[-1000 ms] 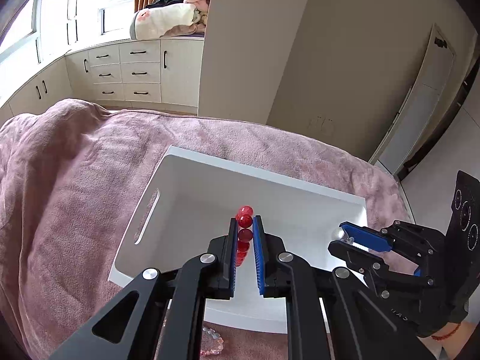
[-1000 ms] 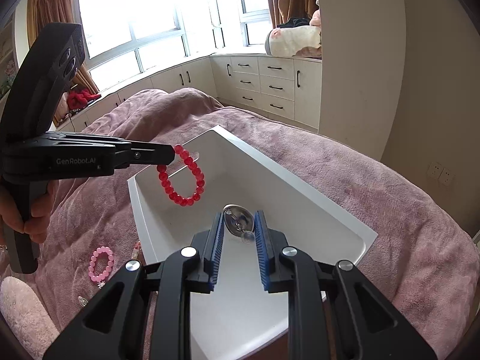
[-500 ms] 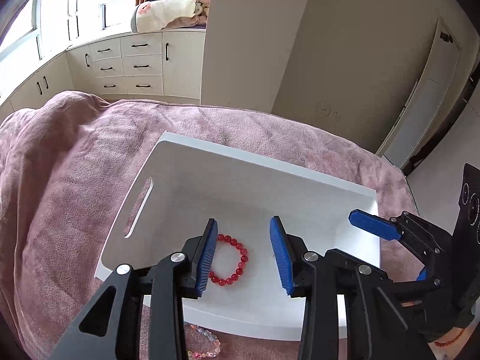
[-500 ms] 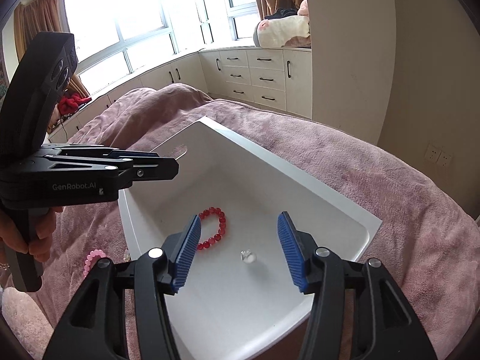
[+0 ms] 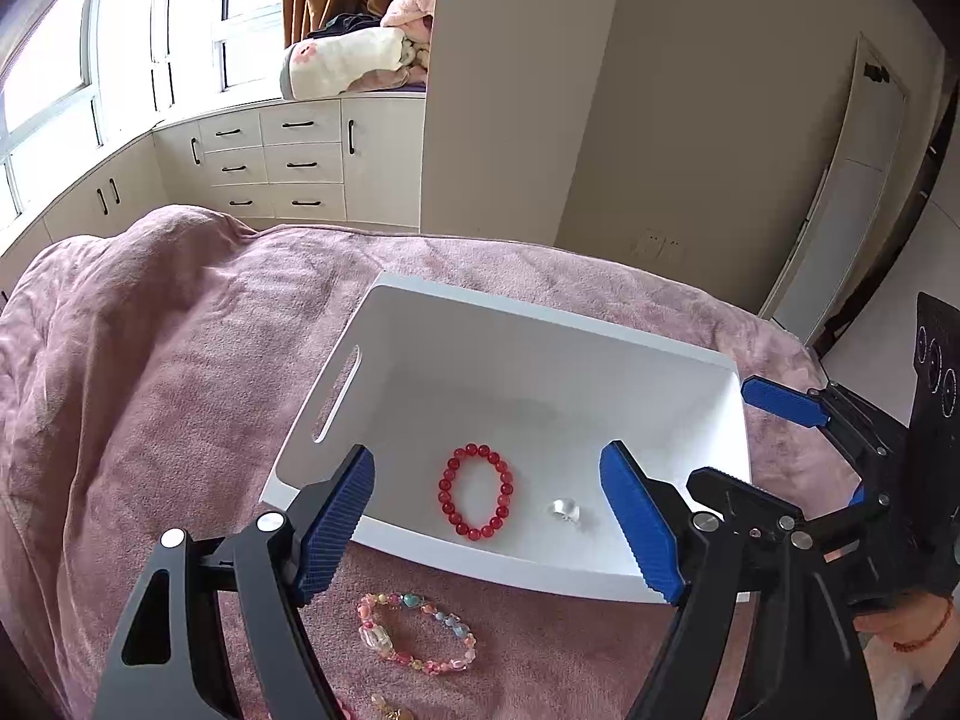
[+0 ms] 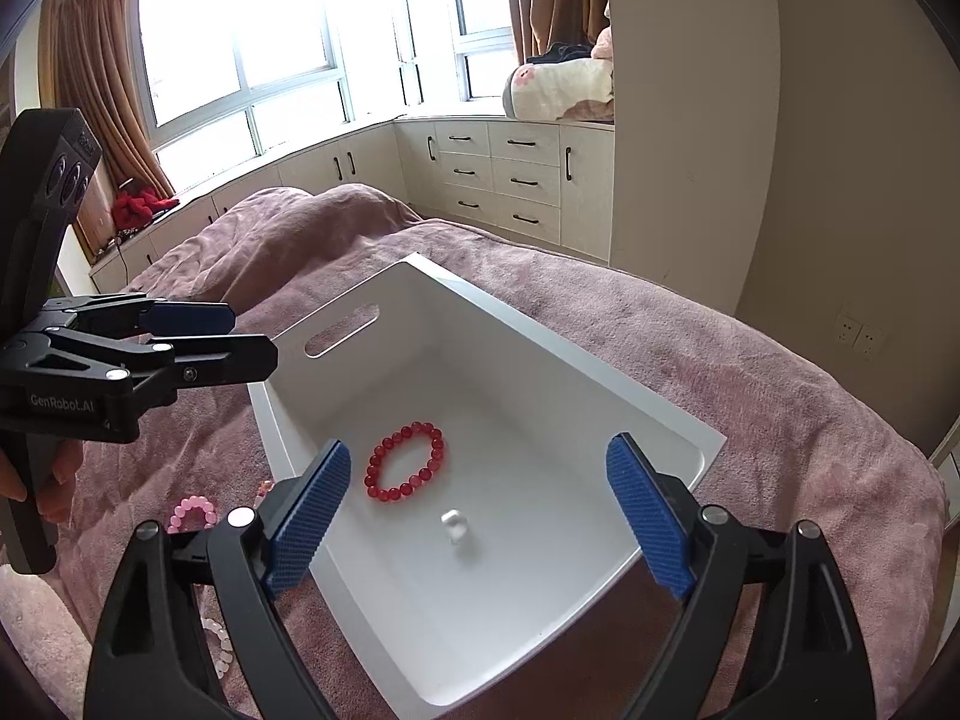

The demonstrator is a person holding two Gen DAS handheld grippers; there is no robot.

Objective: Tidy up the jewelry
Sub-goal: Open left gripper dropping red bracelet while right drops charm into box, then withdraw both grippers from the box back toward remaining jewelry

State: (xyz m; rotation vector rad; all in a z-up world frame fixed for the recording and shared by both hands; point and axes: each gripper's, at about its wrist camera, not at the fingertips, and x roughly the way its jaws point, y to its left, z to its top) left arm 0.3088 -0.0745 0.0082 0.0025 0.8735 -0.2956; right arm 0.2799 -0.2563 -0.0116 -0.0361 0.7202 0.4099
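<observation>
On the bed, mixed bracelet [image 5: 417,633] lies at 6 o'clock under wide, empty left gripper [image 5: 487,525]; right gripper [image 6: 480,504] also wide, farther.

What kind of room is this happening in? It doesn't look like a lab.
Most likely a home bedroom. A bed under a pink blanket fills the middle, built-in cabinets with drawers run below a wide curtained window, and folded bedding lies on the window seat.

In the bin [image 5: 420,324] on the bed [image 5: 150,372], the bracelet [image 5: 476,492] lies at nine o'clock of the ring [image 5: 565,509].
</observation>
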